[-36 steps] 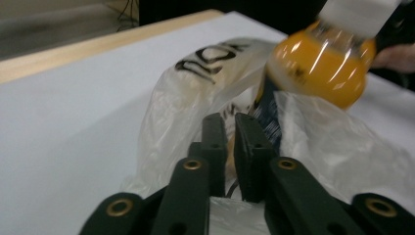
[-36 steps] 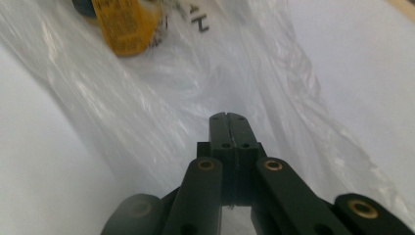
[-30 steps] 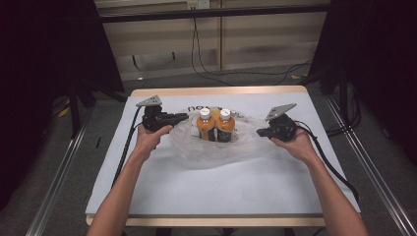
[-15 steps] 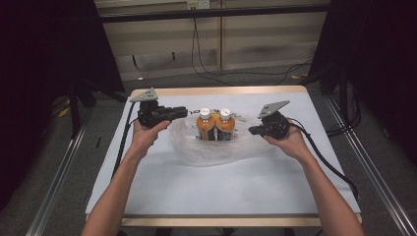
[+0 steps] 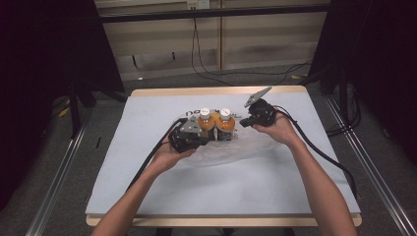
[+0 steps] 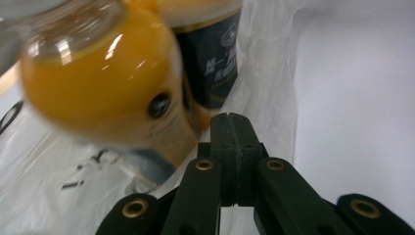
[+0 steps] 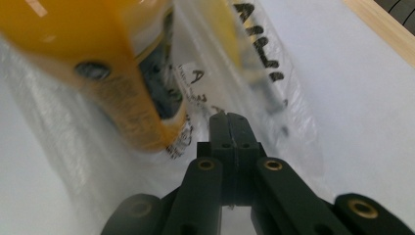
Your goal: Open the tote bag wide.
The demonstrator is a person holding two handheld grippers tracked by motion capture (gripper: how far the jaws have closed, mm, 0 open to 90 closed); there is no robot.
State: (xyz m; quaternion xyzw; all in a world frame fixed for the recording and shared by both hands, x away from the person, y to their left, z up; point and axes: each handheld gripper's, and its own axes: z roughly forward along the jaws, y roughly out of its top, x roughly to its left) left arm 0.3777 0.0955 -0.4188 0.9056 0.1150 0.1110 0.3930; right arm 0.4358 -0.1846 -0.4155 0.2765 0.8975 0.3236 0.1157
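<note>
The person is working on the clear plastic bag around two orange juice bottles standing mid-table. The left tongs have just been closing and now sit fully shut; film lies under their tips, though a pinch cannot be confirmed. The right tongs are also shut, close beside the right-hand bottle. Next probably comes drawing the film away without tipping the bottles.
</note>
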